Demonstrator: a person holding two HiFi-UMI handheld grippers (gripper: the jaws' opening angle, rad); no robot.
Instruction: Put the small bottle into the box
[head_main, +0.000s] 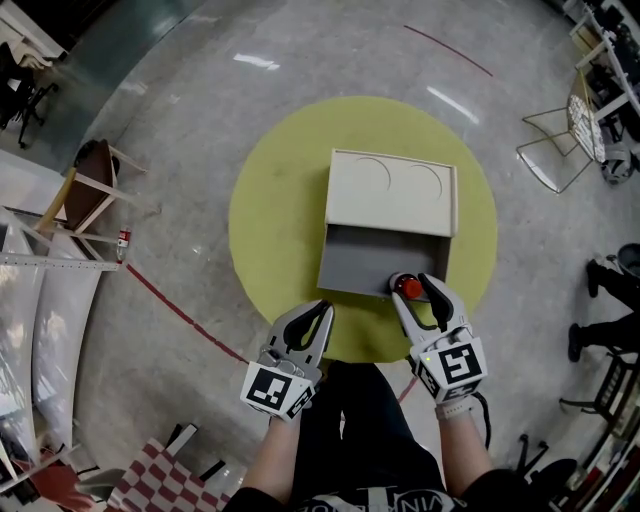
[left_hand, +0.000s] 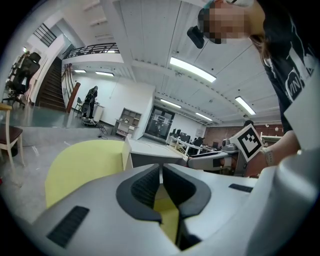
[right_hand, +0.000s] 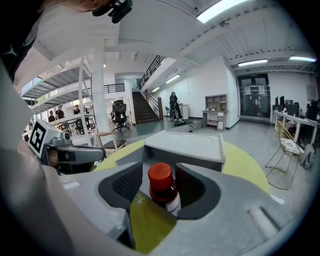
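Observation:
The small bottle (head_main: 409, 288), clear with a red cap (right_hand: 160, 176), stands upright between the pads of my right gripper (head_main: 414, 291) at the near right corner of the box (head_main: 372, 262). A gap shows between the bottle and the left pad (right_hand: 126, 183), so the jaws are open around it. Whether the bottle's base rests inside the box I cannot tell. The box is grey inside, with its cream lid (head_main: 392, 192) lying open behind it. My left gripper (head_main: 317, 322) hovers over the yellow mat's (head_main: 268, 215) near edge, its pads (left_hand: 150, 186) shut with nothing between them.
The round yellow mat lies on a grey floor. A wooden chair (head_main: 88, 190) stands at the left and a wire rack (head_main: 560, 145) at the right. A person's legs (head_main: 600, 330) show at the right edge. A red line (head_main: 180, 315) crosses the floor.

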